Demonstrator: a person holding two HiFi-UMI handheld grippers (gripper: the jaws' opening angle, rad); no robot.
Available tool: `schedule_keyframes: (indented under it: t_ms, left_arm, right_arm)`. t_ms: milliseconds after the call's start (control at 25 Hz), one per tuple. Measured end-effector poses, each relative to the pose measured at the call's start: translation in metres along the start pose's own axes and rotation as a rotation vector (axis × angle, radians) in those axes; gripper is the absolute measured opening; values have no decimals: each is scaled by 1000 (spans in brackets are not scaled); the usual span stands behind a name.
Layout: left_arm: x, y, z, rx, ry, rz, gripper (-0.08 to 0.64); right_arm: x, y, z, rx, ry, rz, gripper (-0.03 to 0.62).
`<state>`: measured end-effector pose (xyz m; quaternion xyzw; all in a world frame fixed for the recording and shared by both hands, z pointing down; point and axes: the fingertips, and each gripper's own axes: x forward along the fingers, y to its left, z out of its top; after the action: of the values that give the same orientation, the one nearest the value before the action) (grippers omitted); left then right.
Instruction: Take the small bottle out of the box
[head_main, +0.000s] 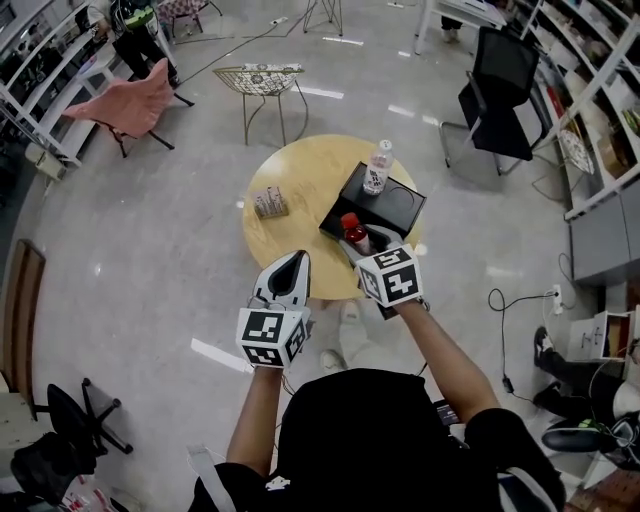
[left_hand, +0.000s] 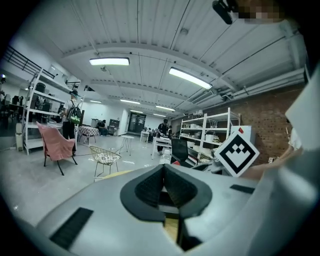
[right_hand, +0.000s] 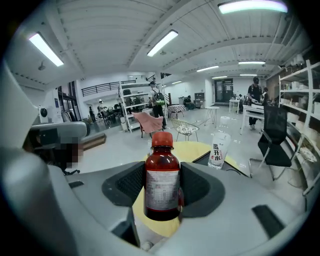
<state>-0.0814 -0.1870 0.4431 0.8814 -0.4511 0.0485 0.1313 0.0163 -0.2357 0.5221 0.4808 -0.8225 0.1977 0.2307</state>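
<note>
A small brown bottle (head_main: 352, 232) with a red cap and a white label stands upright between the jaws of my right gripper (head_main: 358, 240), which is shut on it. The right gripper view shows that bottle (right_hand: 161, 175) gripped at its middle, its base clear above the yellow table (right_hand: 192, 150). It hangs over the near corner of the black box (head_main: 395, 205). A clear water bottle (head_main: 377, 167) stands in the box's far part. My left gripper (head_main: 297, 262) is shut and empty by the table's near edge.
A small printed carton (head_main: 270, 203) lies on the round yellow table (head_main: 300, 165) left of the box. Behind the table stand a wire chair (head_main: 262, 80), a pink folding chair (head_main: 130, 100) and a black office chair (head_main: 500, 90). Shelving lines both sides.
</note>
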Motion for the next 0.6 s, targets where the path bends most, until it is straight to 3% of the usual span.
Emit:
schedule_keyframes:
  t_ms: [600]
  left_arm:
    - [-63,-15,16,24,-77,-14,9]
  right_arm:
    - [-63,57,29,-11,-145,4,212]
